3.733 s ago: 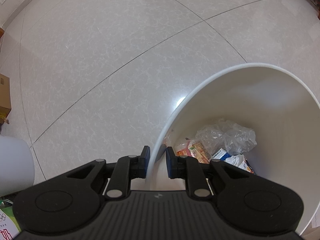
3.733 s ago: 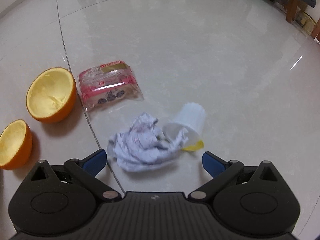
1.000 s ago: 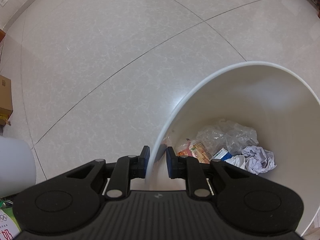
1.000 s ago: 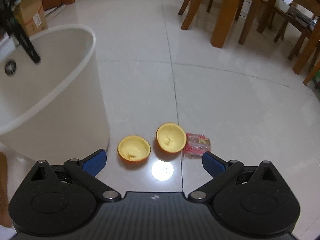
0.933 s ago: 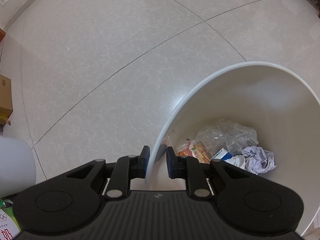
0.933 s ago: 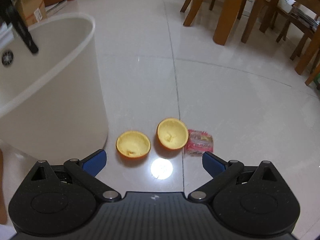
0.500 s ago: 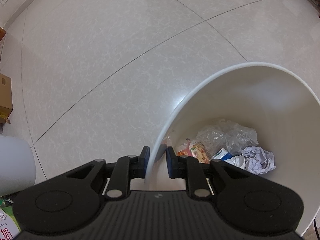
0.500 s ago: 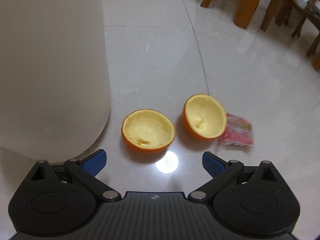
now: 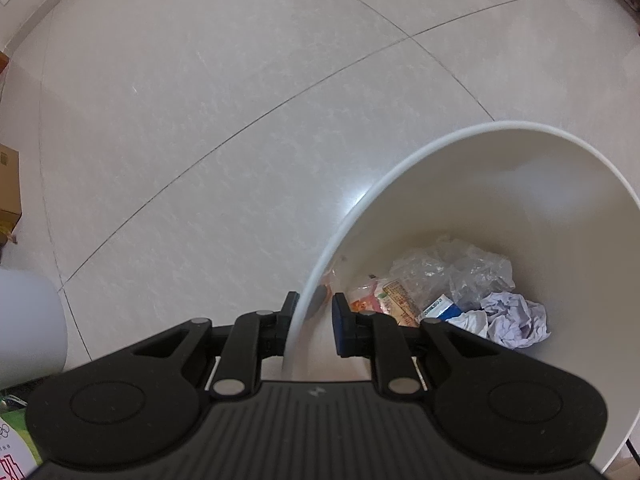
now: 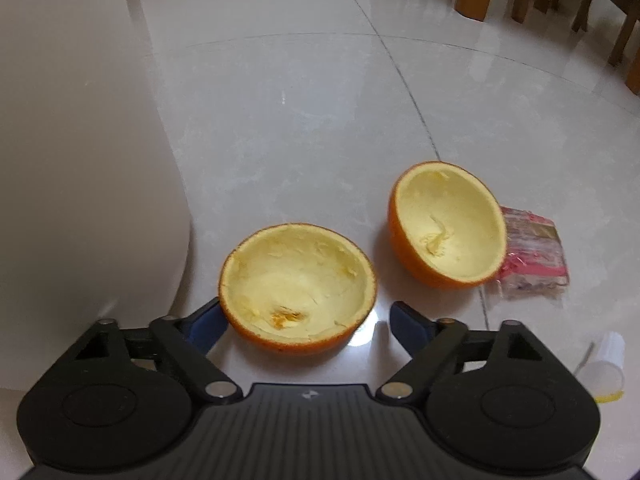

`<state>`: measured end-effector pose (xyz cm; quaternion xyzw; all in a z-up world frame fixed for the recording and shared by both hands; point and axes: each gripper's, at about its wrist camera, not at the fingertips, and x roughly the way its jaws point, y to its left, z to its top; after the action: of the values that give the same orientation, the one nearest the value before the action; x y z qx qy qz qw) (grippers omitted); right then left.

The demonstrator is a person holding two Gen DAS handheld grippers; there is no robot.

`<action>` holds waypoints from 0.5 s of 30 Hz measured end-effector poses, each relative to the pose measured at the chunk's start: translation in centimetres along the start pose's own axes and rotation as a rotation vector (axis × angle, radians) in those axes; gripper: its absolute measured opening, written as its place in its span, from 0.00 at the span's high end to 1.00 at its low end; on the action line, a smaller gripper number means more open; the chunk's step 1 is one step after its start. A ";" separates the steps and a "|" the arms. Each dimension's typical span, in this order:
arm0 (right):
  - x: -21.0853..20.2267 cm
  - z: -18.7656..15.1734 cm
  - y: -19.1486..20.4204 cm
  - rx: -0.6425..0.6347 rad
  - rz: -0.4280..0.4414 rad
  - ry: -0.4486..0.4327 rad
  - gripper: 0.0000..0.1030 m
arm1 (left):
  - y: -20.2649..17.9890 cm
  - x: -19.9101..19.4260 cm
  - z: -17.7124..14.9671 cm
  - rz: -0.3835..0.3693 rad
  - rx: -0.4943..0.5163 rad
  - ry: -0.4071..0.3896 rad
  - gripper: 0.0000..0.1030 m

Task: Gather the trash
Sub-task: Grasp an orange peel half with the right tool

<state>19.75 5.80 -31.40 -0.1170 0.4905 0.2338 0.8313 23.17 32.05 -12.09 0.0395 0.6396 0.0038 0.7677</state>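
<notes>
Now right gripper (image 10: 304, 316) jaws closing — straddling orange peel (image 10: 298, 286).

We see both views in soft, even indoor light, fairly bright. In the right wrist view the glossy floor (image 10: 320, 120) throws back a round white glare spot just beside the nearer orange peel half (image 10: 298, 286), and paler streaks of reflection lie farther off. Shadows under both peel halves are short and diffuse. The pink wrapper (image 10: 532, 258) looks slightly smeared, and the bin wall (image 10: 80, 160) at the left is a soft, featureless blur. In the left wrist view a small highlight shines on the floor tiles (image 9: 200, 120) beside the bin rim (image 9: 400, 176). Fisheye bending curves the grout lines, and the corners darken.
</notes>
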 end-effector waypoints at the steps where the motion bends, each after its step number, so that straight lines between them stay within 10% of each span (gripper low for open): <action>1: 0.1 0.0 0.0 -0.001 0.005 0.003 0.16 | 0.0 0.0 0.0 -0.001 0.002 0.001 0.85; 15: -2.0 0.7 -0.8 -0.011 0.030 0.015 0.30 | 0.5 -0.1 0.0 -0.024 -0.012 0.008 0.89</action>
<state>19.89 4.91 -29.37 -0.1158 0.4972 0.2482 0.8233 23.15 32.54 -11.96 0.0273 0.6429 -0.0015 0.7654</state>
